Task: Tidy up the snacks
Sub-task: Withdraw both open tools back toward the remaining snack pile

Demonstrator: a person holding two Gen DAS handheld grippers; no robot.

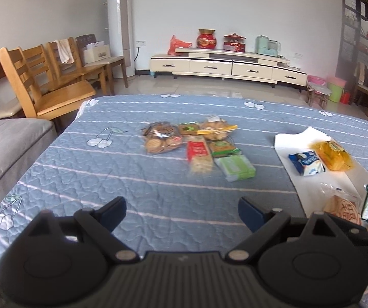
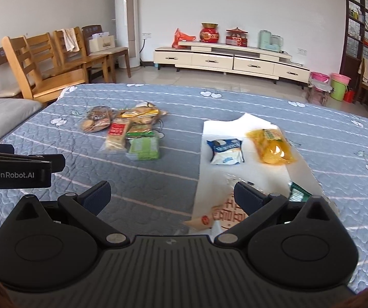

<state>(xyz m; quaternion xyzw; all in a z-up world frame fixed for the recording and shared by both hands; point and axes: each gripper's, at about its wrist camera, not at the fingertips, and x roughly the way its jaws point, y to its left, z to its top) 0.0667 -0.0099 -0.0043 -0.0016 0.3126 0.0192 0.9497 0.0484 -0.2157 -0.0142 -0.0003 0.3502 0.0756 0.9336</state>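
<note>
- Left gripper (image 1: 182,214): nearest the lens, over the blue quilted cover (image 1: 132,179); fingers spread wide, nothing between them.
- Right gripper (image 2: 172,195): fingers spread wide, nothing gripped; right finger (image 2: 248,196) overlaps the view of a clear packet with red lettering (image 2: 225,215) at the near end of the white sheet (image 2: 217,125).
- White sheet: landmark, flat on the cover.
- Blue-and-white packet (image 2: 226,151): on the sheet, mid-length.
- Yellow packet (image 2: 271,147): on the sheet, just right of the blue-and-white one.
- Green-and-white packet (image 2: 298,193): near right edge of the sheet.
- Snack pile (image 2: 130,131): on the cover, well left of the sheet; includes a biscuit bag (image 2: 95,122), a red-labelled cracker pack (image 2: 117,134) and a green box (image 2: 142,148), closely packed.
- Wooden chairs (image 2: 42,61): beyond the cover's far left corner.
- Cream cabinet (image 2: 230,60): against the back wall.
</note>
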